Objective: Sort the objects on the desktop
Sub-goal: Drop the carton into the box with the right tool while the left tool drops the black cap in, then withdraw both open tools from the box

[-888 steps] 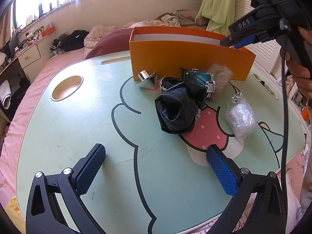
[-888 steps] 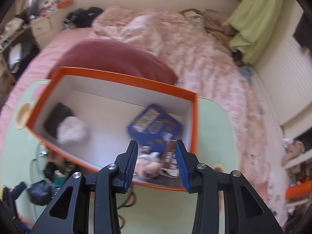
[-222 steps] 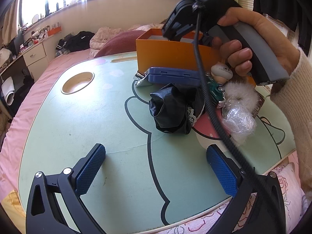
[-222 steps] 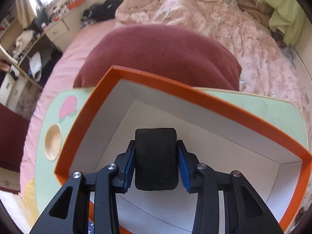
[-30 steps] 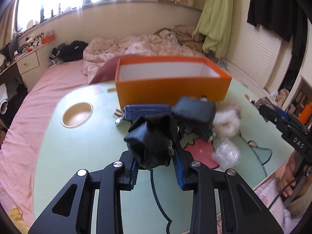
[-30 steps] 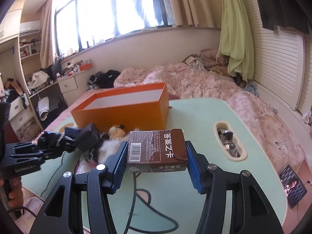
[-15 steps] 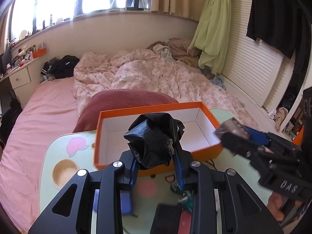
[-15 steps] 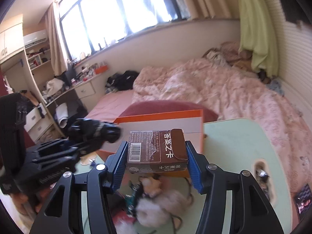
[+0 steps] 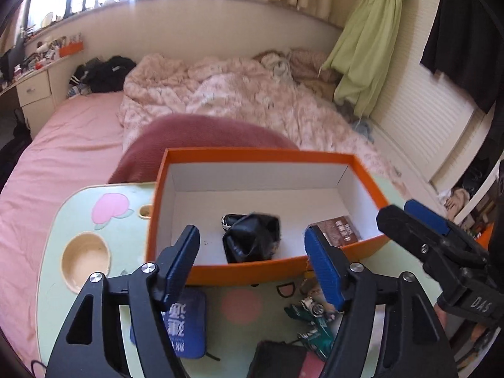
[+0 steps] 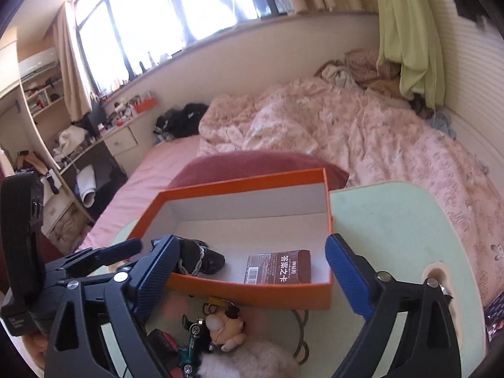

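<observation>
Left gripper (image 9: pixel 252 261) over the orange box (image 9: pixel 365 170), jaws just opened, nothing between the pads; black bundle (image 9: pixel 252 241) lies on the box floor. Brown packet (image 10: pixel 278 267) beside it, right end. Right gripper (image 10: pixel 252 272) jaws just opened wide, empty.

Black bundle (image 9: pixel 251 237) and brown packet (image 9: pixel 340 231) inside orange box (image 9: pixel 261 270).
</observation>
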{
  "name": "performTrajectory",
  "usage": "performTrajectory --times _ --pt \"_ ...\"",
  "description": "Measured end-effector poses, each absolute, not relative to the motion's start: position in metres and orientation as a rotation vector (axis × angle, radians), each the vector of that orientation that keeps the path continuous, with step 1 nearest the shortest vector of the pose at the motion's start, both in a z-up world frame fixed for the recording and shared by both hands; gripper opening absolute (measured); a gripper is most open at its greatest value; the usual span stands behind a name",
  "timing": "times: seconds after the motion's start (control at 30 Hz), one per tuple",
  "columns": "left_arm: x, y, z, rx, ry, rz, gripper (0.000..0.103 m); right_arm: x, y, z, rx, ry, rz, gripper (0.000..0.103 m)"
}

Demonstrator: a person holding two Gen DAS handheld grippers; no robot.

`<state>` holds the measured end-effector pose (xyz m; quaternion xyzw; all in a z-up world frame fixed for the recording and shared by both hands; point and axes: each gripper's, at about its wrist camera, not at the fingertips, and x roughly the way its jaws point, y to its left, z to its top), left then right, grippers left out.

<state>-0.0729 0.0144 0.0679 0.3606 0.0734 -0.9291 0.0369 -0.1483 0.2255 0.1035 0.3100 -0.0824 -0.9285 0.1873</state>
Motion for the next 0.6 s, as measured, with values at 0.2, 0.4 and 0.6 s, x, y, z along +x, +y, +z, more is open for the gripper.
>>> performTrajectory --times 0.2,0.4,0.6 --pt "-0.005 0.027 0.087 0.929 0.18 -2.904 0.086 -0.093 0.228 0.106 0.812 -0.112 -2.628 0.098" --pt "0.05 0.048 0.059 0.996 -0.02 -2.858 0.086 -0.042 0.242 0.068 0.934 -0.017 -2.648 0.098" --pt "0.073 0.036 0.017 1.043 -0.031 -2.723 0.086 -0.02 0.248 0.026 1.059 0.113 -2.658 0.098"
